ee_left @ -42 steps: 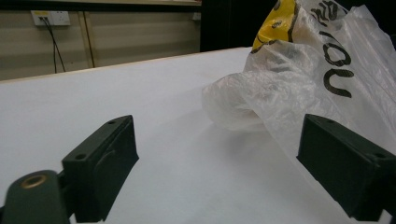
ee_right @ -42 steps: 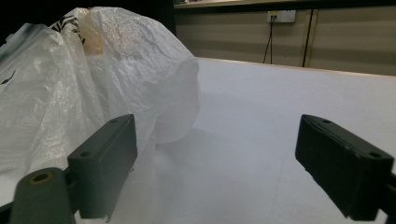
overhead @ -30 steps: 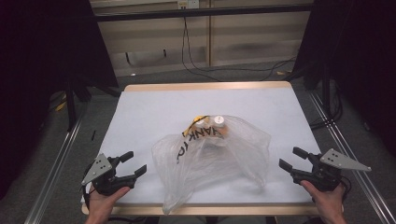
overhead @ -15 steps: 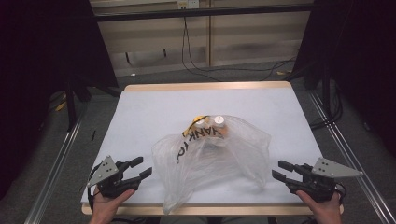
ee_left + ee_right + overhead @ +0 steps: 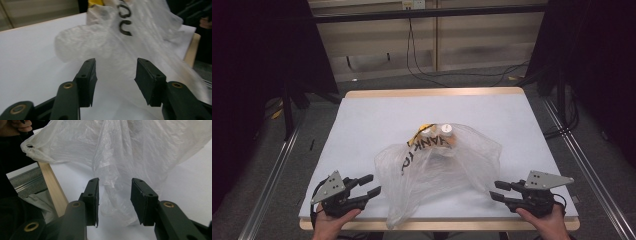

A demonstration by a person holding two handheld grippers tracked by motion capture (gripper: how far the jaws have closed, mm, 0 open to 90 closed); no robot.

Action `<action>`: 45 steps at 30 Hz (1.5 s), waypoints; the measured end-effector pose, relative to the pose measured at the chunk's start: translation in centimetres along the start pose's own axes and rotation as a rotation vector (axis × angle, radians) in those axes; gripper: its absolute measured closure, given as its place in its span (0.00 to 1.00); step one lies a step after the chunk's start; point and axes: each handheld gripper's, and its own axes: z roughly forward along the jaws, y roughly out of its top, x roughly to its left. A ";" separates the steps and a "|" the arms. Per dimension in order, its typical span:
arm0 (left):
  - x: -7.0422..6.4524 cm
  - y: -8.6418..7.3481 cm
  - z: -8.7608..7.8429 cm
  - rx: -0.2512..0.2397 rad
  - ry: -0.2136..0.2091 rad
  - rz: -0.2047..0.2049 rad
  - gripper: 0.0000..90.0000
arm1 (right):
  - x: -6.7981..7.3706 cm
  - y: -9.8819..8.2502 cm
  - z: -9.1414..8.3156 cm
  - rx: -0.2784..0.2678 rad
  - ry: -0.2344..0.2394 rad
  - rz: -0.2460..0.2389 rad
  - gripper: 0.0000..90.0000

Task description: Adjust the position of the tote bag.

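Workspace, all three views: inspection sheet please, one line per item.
Surface: white rectangular table top with a pale wooden edge.
Job's things: crumpled translucent plastic bag with black lettering lying at centre front; small white-capped containers and something yellow at its far end.
Clutter: nothing seen on the table.
Grippers: left hand-held gripper and right hand-held gripper flank the bag, jaws apart after just closing partway; in each gripper view bag plastic lies ahead between the jaws, pads not pressing it.
Cables: black cables hang down the far wall onto the floor.
Surroundings: dark curtains at both sides, metal rails beside the table.
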 end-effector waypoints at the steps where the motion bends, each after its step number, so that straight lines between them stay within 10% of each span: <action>1: -0.4 0.0 0.0 0.008 -0.024 0.014 0.58 | 0.0 0.0 0.1 0.008 0.001 0.000 0.64; 23: -4.8 0.1 1.8 0.095 -0.204 0.064 0.54 | 0.0 0.3 3.8 0.147 0.031 -0.059 0.61; 29: -5.4 -0.1 2.5 0.134 -0.240 0.093 0.48 | -0.1 0.1 4.2 0.177 0.035 -0.056 0.73; 35: -5.3 -0.3 3.6 0.215 -0.207 0.125 0.45 | -0.1 0.1 4.3 0.179 0.037 -0.041 0.92; 45: -4.6 -0.9 4.6 0.317 -0.171 0.127 0.76 | -0.1 0.3 3.9 0.153 0.045 -0.033 0.98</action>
